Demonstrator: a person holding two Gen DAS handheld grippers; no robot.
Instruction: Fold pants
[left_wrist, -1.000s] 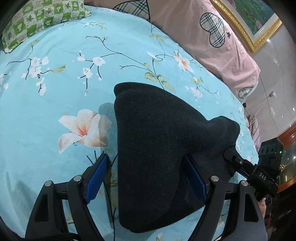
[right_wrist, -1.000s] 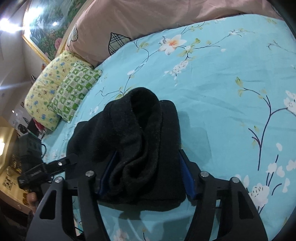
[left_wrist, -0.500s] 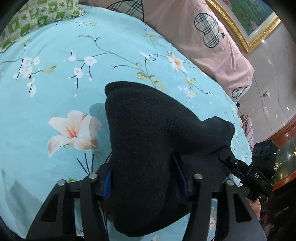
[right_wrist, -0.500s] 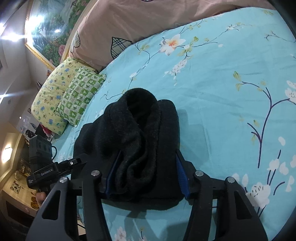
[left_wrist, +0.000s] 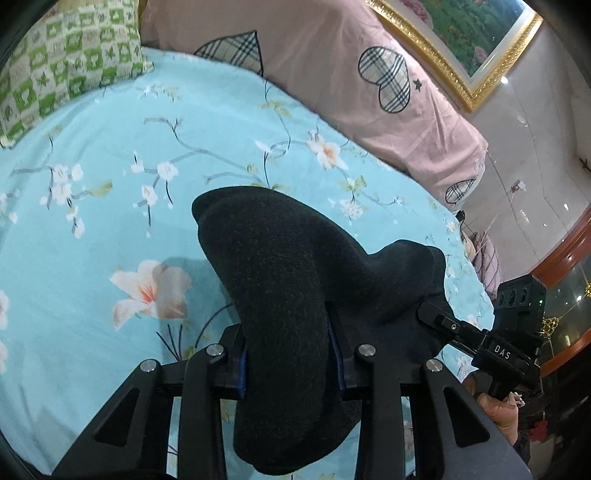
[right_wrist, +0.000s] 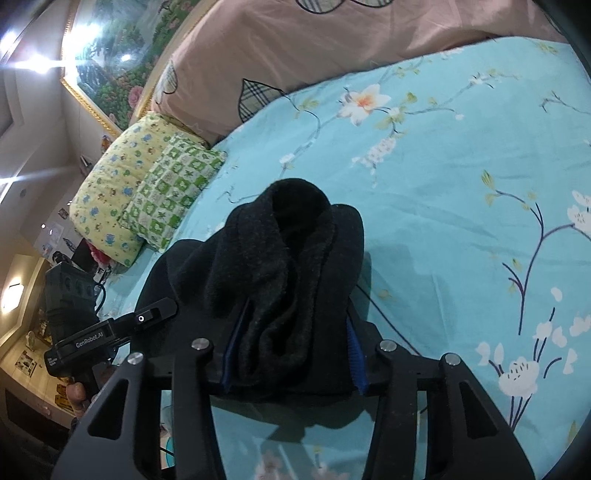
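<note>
Left wrist view: left tongs (left_wrist: 288, 363) just closed onto black pants (left_wrist: 291, 280), right tongs (right_wrist: 291, 354) likewise at 3 o'clock; thick bundle may slip, unrolling onto bed (left_wrist: 110, 221).

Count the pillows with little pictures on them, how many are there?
2, side by side at the bed's far corner: a yellow pillow and a green checked pillow lying against it. Others may be hidden.
</note>
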